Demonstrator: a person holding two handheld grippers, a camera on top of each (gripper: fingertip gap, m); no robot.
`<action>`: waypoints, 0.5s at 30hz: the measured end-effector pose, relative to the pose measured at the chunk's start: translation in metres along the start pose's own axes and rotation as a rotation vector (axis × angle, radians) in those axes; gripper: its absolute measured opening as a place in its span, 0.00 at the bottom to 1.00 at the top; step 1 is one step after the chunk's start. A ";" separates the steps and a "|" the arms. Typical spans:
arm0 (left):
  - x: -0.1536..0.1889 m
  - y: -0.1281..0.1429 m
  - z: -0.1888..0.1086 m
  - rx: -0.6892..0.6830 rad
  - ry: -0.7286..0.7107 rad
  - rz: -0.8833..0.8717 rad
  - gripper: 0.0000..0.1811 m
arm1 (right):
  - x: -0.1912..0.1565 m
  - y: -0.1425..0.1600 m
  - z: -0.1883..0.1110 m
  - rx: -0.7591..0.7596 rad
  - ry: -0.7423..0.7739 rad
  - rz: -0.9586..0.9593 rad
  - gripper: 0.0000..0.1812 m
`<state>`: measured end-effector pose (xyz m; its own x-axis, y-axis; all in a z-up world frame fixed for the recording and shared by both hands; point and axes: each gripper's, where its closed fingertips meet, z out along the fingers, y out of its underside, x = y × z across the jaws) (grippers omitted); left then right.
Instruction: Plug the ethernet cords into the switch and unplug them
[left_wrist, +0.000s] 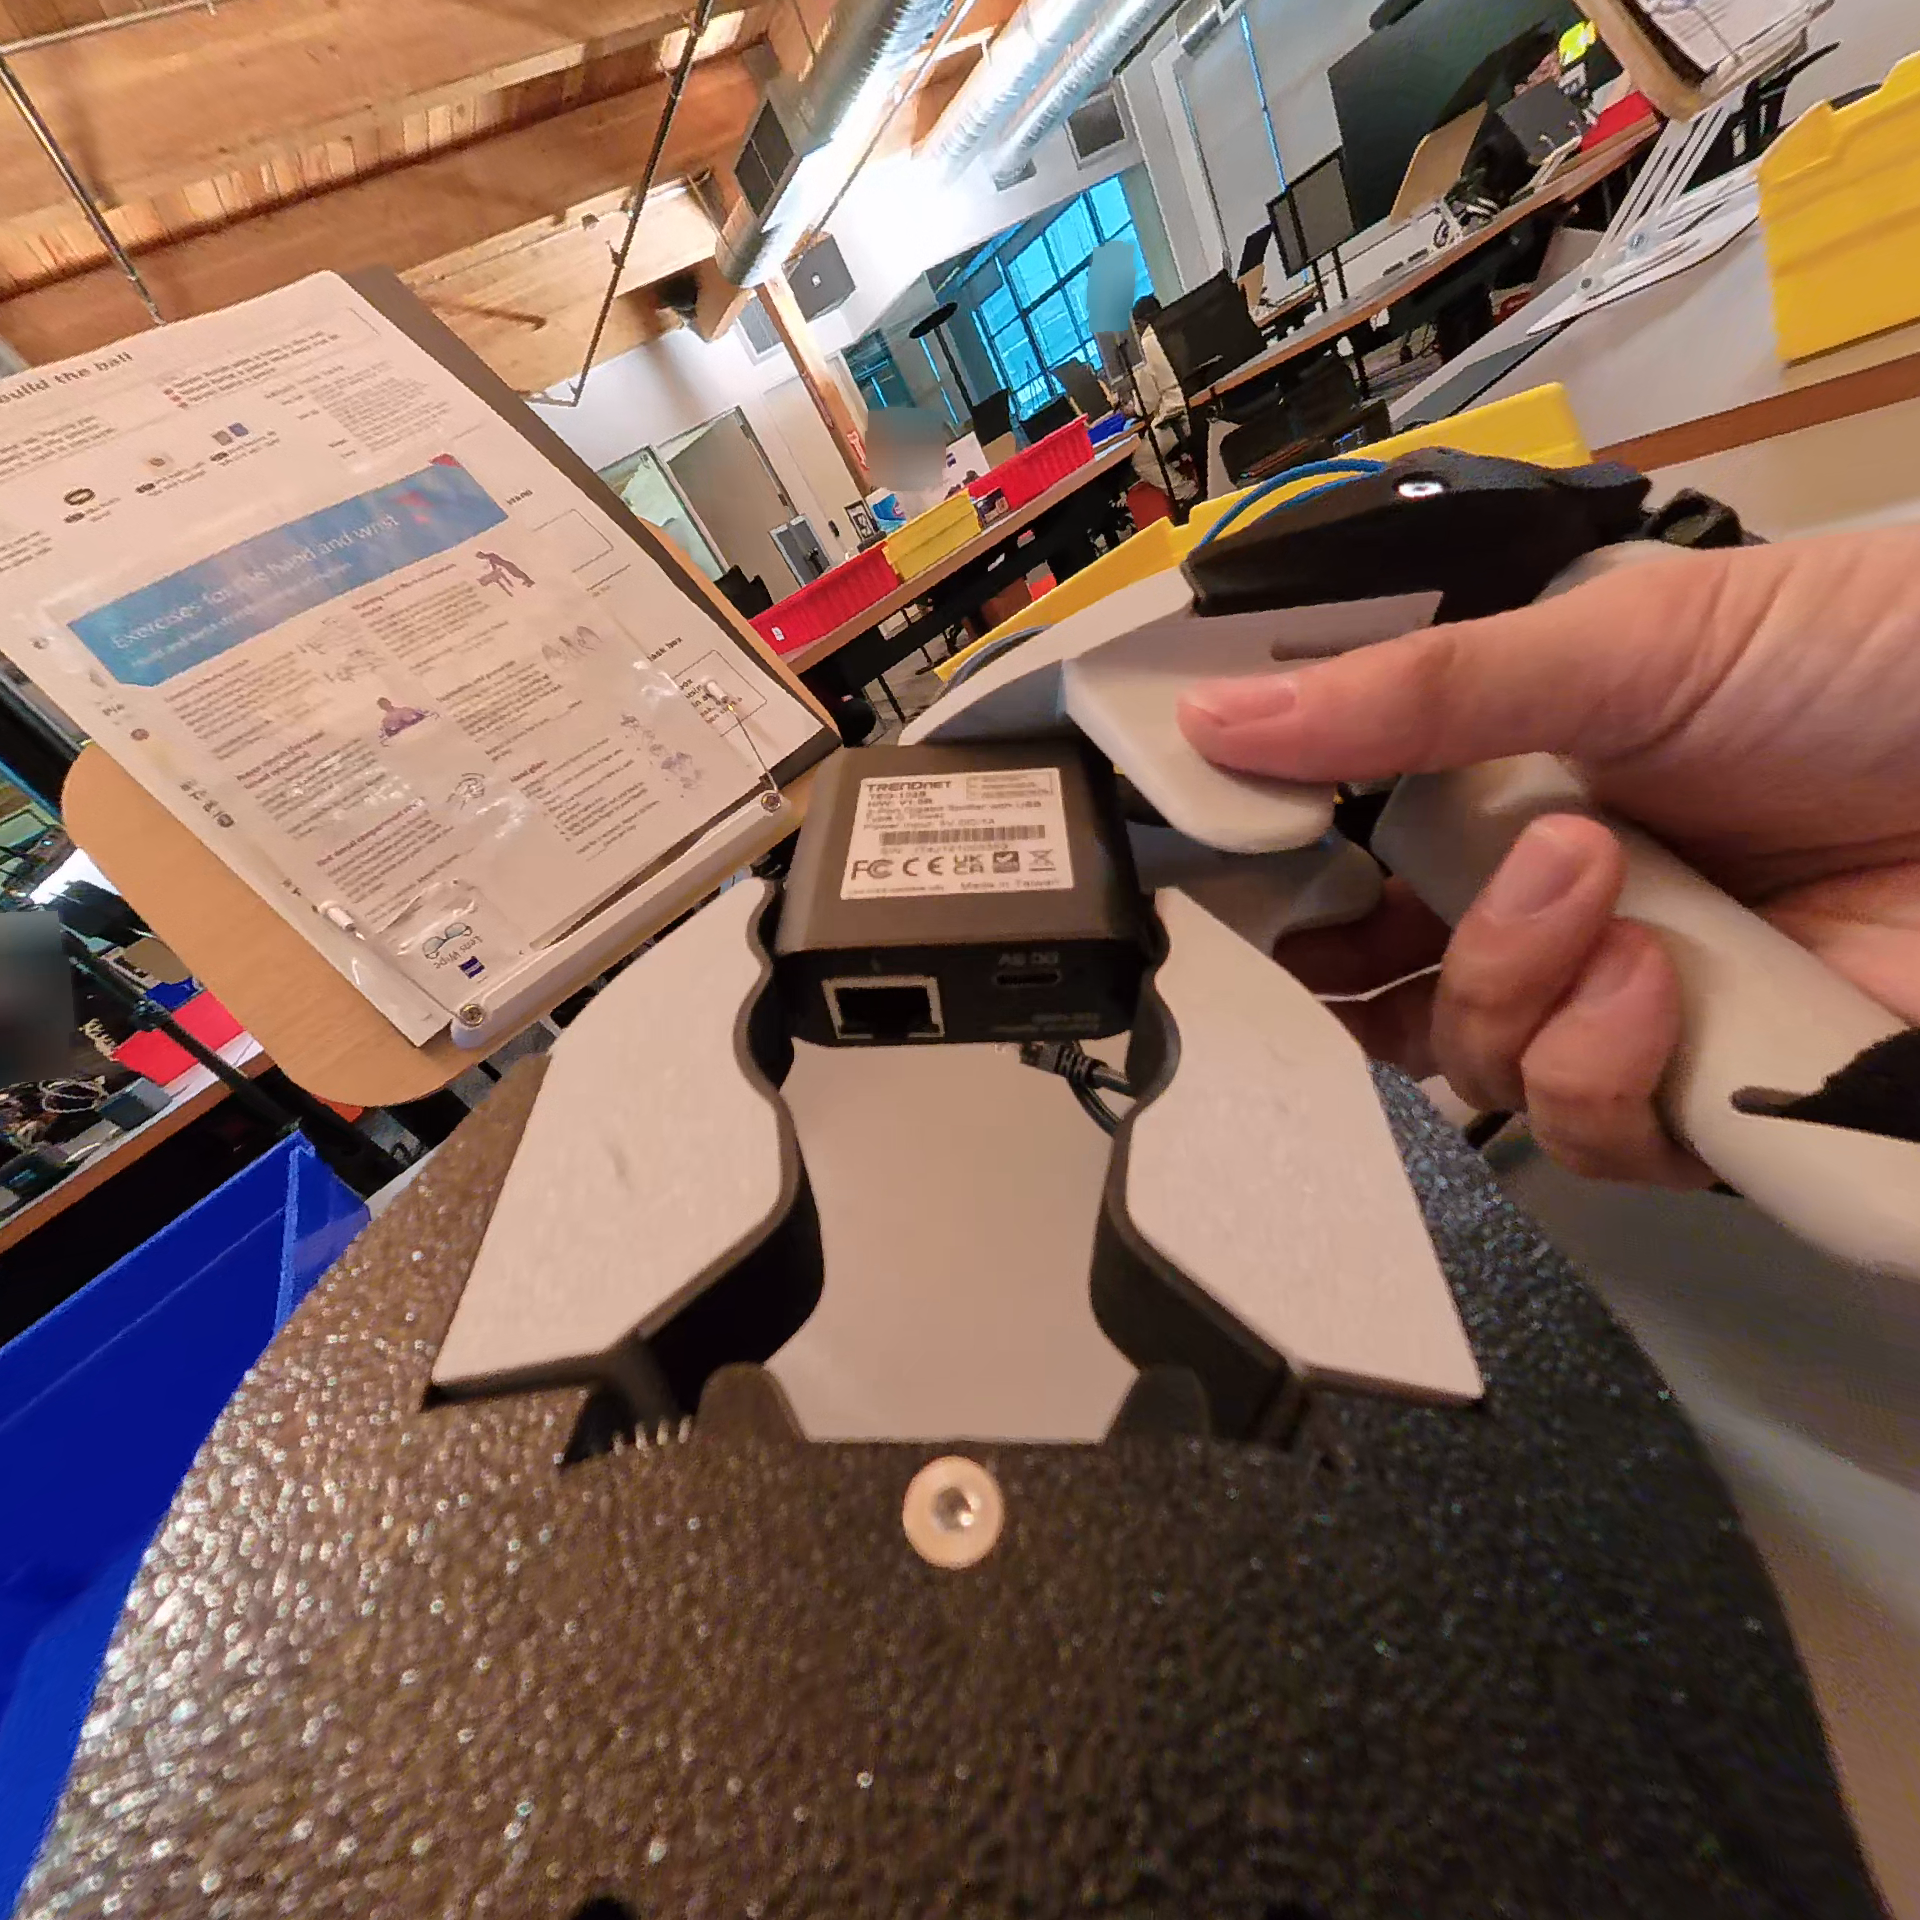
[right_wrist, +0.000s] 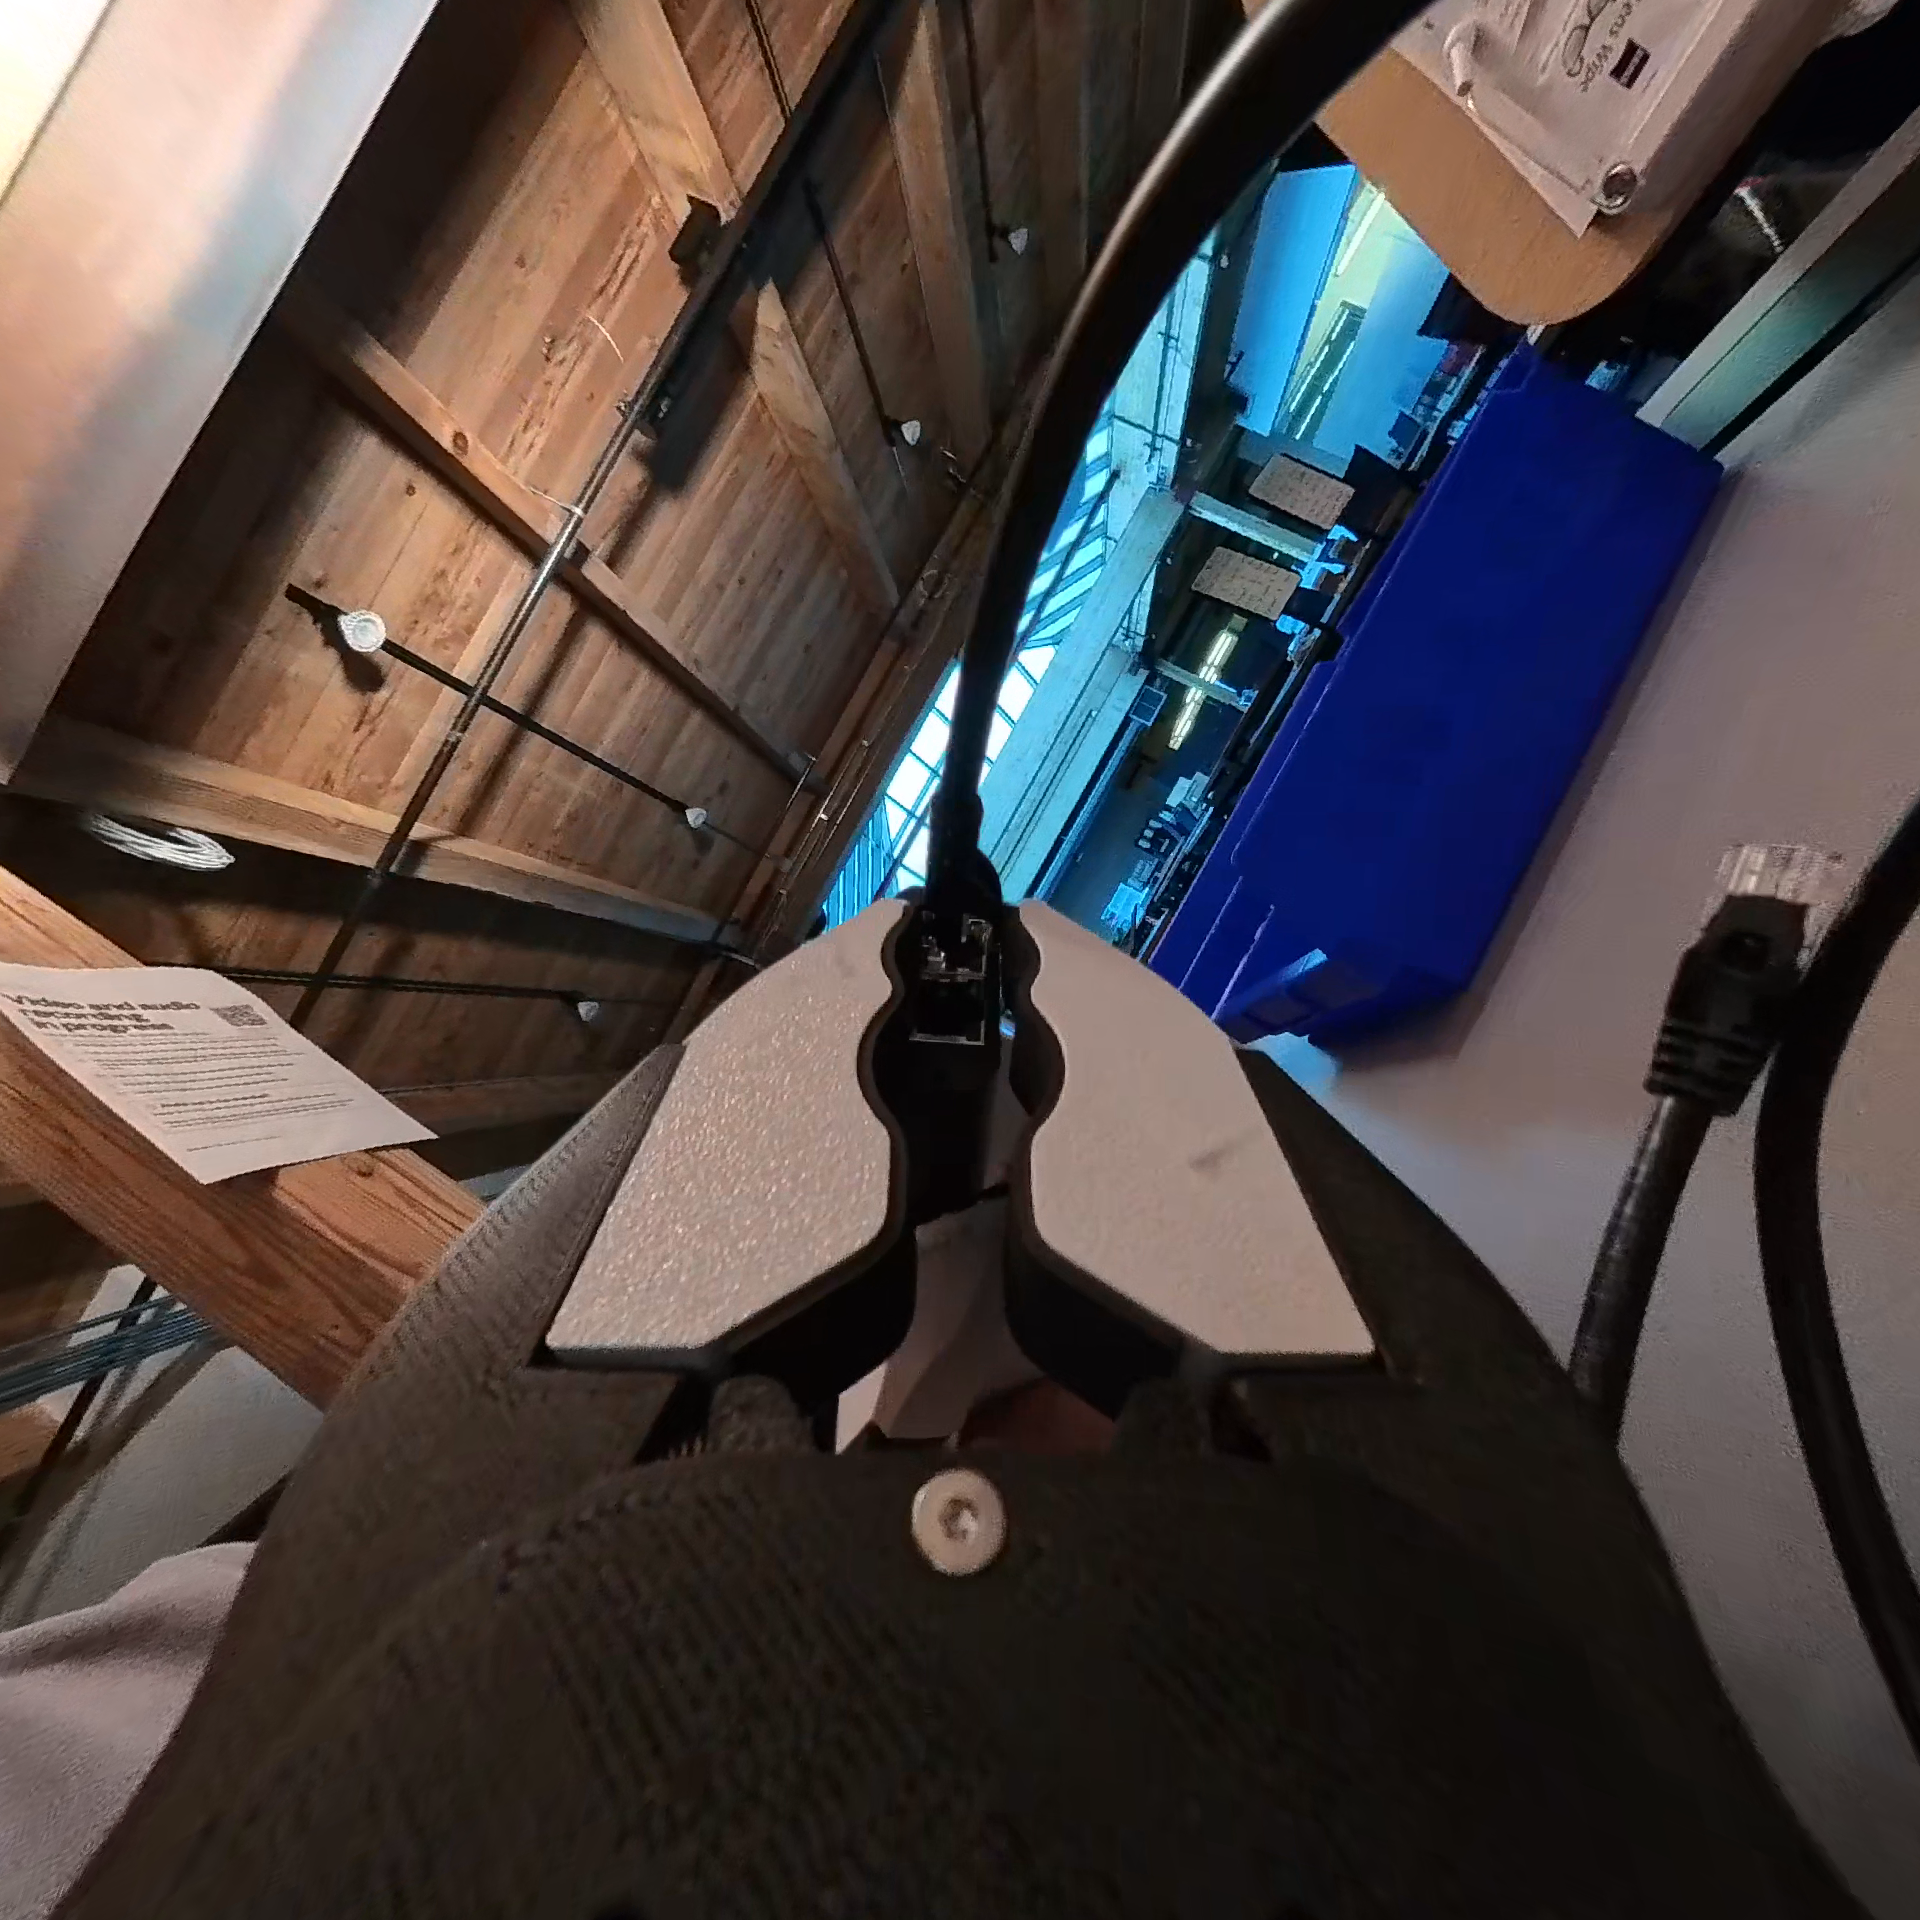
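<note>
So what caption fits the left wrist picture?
Left tongs clamp a black network switch, its ethernet port empty.

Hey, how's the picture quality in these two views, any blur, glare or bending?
Left wrist view: the small black switch is sharp, the person's hand slightly soft, straight edges bow from the wide lens. Right wrist view: the wooden ceiling smears toward the edges, and the blue-lit windows look overexposed.

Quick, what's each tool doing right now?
Left tool: closed on the black switch, its front port empty.
Right tool: closed on the plug of a black cord.
</note>
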<state>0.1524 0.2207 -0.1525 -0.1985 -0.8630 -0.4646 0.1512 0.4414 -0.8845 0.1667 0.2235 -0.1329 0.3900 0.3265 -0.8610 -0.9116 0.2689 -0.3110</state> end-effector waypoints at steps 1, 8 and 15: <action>0.000 0.000 0.000 0.001 -0.003 0.002 0.35 | 0.000 0.000 0.000 -0.003 0.004 0.001 0.08; 0.001 0.006 0.002 -0.018 -0.014 0.003 0.35 | 0.001 0.001 -0.001 -0.059 0.023 -0.126 0.07; 0.002 0.009 0.004 -0.032 -0.062 0.010 0.35 | 0.000 0.001 -0.001 -0.101 -0.012 -0.222 0.08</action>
<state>0.1568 0.2218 -0.1615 -0.1366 -0.8718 -0.4704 0.1215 0.4566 -0.8814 0.1656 0.2226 -0.1340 0.5829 0.2802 -0.7627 -0.8117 0.2436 -0.5309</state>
